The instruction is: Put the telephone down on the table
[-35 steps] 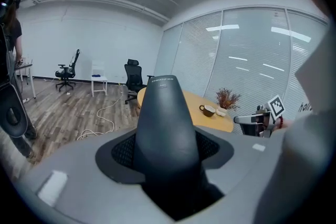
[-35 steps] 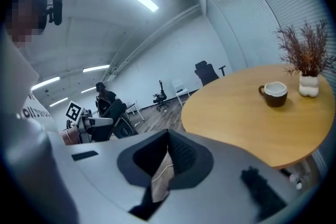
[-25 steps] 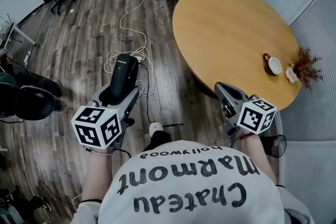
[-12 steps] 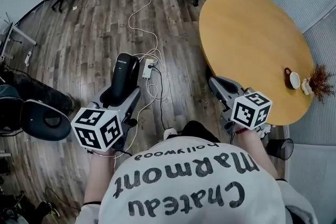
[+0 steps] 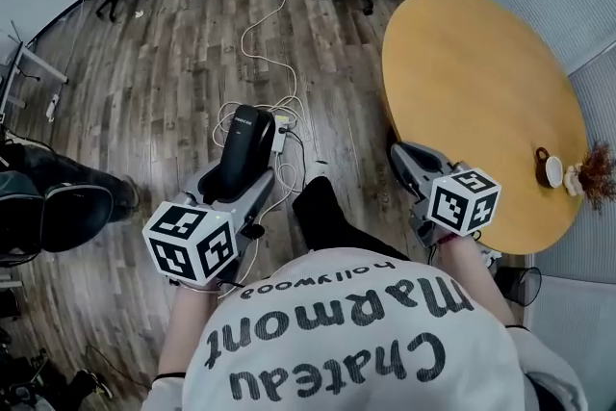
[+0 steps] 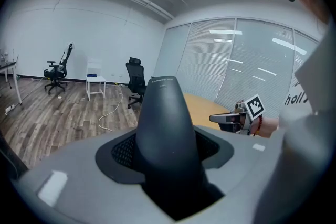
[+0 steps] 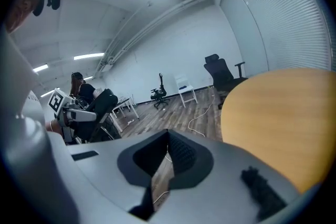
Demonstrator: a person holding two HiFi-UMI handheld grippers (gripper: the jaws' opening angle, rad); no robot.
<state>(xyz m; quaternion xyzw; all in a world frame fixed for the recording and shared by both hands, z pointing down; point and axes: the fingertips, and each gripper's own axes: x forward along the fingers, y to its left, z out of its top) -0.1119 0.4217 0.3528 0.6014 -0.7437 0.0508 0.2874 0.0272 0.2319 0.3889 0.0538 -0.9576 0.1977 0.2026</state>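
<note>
Rightward slides the round bench (image 5: 481, 91) across the head view since a second ago, and both grippers have shifted with the person. The left gripper (image 5: 231, 188) has the black telephone (image 5: 248, 144) wedged between its jaws, which stand partway open and press on the handset's lower body; its rounded end sticks up and forward beyond them. The phone hangs above the wooden floor (image 5: 144, 63), over a tangle of white cable (image 5: 260, 24), well clear of the bench. On the other side, the right gripper (image 5: 402, 154) hovers just by the bench's near edge, jaws drawn together at the tips with only a sliver of floor showing behind them, nothing held. A cup (image 5: 551, 170) and a dried plant (image 5: 597, 173) sit far across the bench.
</note>
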